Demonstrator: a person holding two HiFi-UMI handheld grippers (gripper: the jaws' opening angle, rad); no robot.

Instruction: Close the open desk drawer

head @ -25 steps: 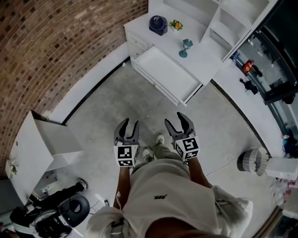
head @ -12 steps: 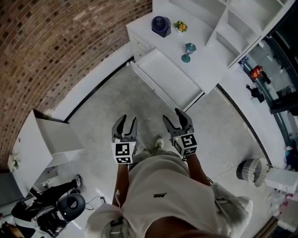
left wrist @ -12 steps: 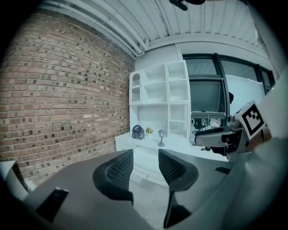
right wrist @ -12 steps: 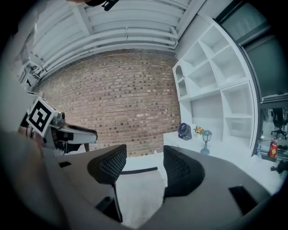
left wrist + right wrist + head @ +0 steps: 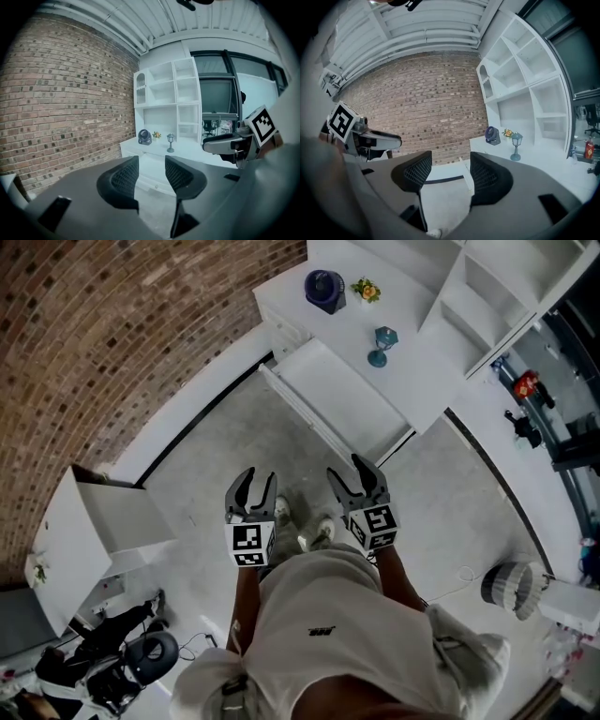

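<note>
- Room noted?
- Brick wall is seen along the left, with grey floor below it. A white desk with shelving is set at the top right. A white cabinet is placed at the left edge, well apart from the desk.
- Drawer?
- Drawer is pulled out of the desk, over the floor. In the head view its long axis is laid from upper left to lower right, parallel to the desk edge, and the open top is faced up.
- Relative to the grippers?
- It is found ahead of both and is not touched. Left gripper and right gripper are held side by side over the floor, pointed at the drawer front, the right one nearer to it. In each gripper view the jaws are spread apart with nothing clasped. In the left gripper view the drawer front is framed between them.
- Obstructions?
- Only floor is seen between grippers and drawer. An office chair is parked at the lower left, well apart. Shoes are visible under the grippers. On the desk top behind the drawer are a dark fan, a teal lamp and small flowers.
</note>
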